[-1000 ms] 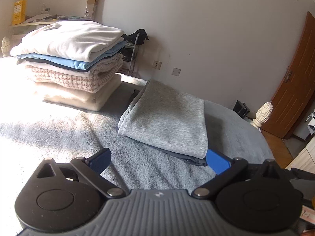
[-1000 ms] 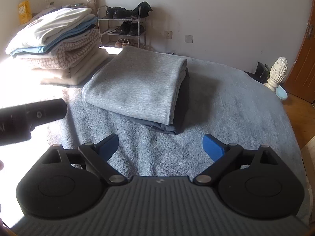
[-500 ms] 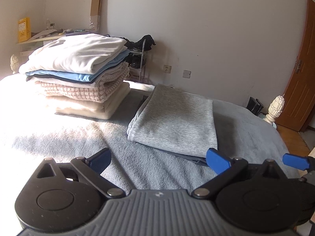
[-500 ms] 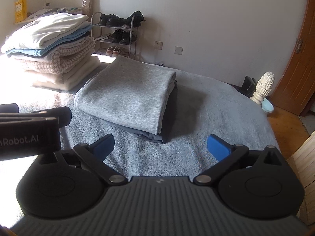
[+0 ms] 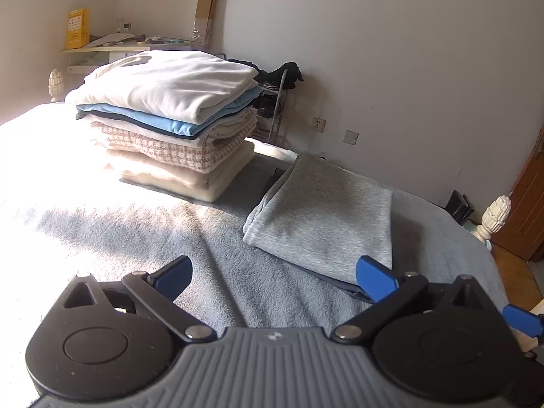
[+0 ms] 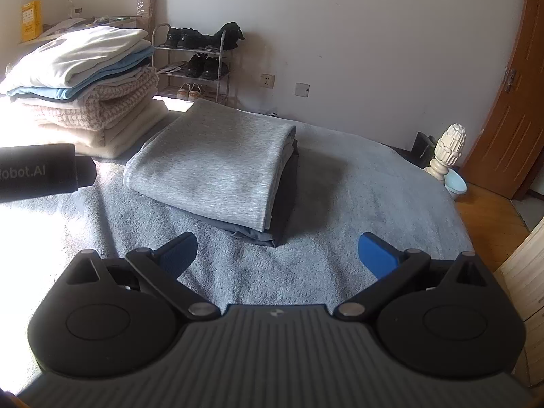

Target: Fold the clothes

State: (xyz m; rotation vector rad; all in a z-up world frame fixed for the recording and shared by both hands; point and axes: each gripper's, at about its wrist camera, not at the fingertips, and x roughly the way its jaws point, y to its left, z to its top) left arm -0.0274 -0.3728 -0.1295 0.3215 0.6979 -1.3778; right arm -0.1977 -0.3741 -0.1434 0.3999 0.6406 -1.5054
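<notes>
Both tongs, left tongs (image 5: 273, 275) and right tongs (image 6: 277, 255), gape empty; the folded grey garment (image 6: 214, 166) lies just ahead on the bed (image 6: 357, 187). Best gripped low, under both layers.

**What we cannot see well**

A dark garment (image 6: 287, 200) lies under the folded grey sweatshirt (image 6: 210, 163), and only its edge peeks out. The sunny patch of the fuzzy grey-blue bed cover (image 5: 40, 156) is so bright that it looks all white. The low shelves of the metal shoe rack (image 5: 272, 115) hide behind the tall pile of folded white, blue and cream clothes (image 5: 170, 119). The brown wooden door (image 6: 510, 102) is cut off at the side. The print on the yellow box (image 6: 31, 19) is too small to read.
</notes>
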